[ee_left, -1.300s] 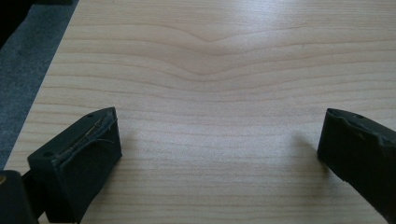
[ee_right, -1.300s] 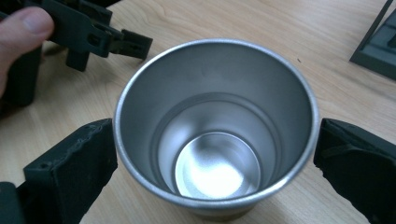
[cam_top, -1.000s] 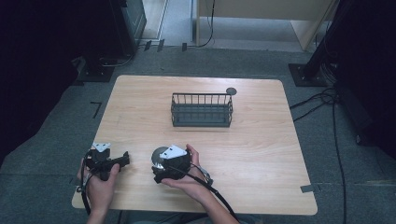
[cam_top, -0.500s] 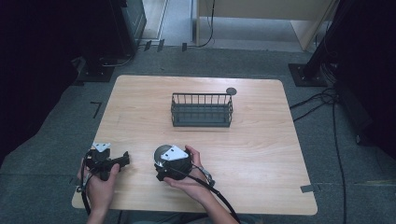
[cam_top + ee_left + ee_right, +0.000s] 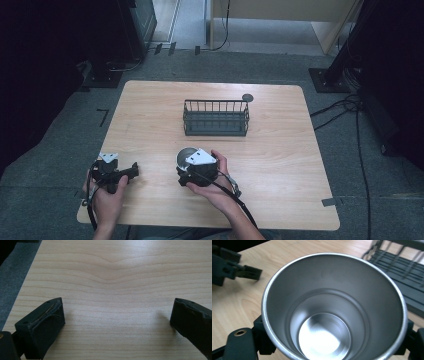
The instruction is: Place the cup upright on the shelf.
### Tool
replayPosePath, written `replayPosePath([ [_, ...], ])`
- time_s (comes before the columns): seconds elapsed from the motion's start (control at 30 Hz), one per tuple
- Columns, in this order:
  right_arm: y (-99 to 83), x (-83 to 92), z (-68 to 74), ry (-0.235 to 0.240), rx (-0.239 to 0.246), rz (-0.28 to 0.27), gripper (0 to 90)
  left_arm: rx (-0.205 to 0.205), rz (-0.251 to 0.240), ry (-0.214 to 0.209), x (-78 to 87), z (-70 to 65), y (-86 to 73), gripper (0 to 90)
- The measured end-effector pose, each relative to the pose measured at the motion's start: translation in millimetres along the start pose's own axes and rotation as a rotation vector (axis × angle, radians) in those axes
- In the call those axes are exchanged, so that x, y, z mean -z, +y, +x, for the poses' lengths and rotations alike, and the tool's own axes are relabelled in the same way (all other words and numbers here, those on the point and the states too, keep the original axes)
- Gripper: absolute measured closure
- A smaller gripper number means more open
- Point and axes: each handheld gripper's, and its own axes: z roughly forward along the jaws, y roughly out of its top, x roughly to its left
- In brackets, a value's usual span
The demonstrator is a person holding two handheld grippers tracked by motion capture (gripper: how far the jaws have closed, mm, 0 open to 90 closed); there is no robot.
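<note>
Now that its jaws have just been closing, the right gripper [image 5: 186, 161] stands clamped on the steel cup [image 5: 334, 307], which has lifted off the table [image 5: 280, 165] short of the wire basket [image 5: 216, 118]. Judged: carry begins. Left gripper [image 5: 134, 171] rests released, unmoved.

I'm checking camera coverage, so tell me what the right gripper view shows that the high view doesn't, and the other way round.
Right gripper view alone: the inside of the steel cup, empty down to its shiny bottom, with the jaws closed on its outside. High view alone: the whole wooden table, the small dark disc beyond the rack, both hands and the right gripper from above. Both share: the cup, the black wire rack and the left gripper.
</note>
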Motion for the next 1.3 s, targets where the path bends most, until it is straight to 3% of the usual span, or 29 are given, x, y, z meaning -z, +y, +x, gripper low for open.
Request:
replayPosePath([
  [0.67, 0.6, 30.9, -57.9, -0.13, -0.082, -0.023, 18.2, 0.0, 0.0, -0.001, 0.0, 0.1, 0.0, 0.0],
  [1.3, -3.2, 50.1, -95.5, -0.227, -0.136, -0.023, 18.2, 0.0, 0.0, -0.001, 0.0, 0.0, 0.0, 0.0],
])
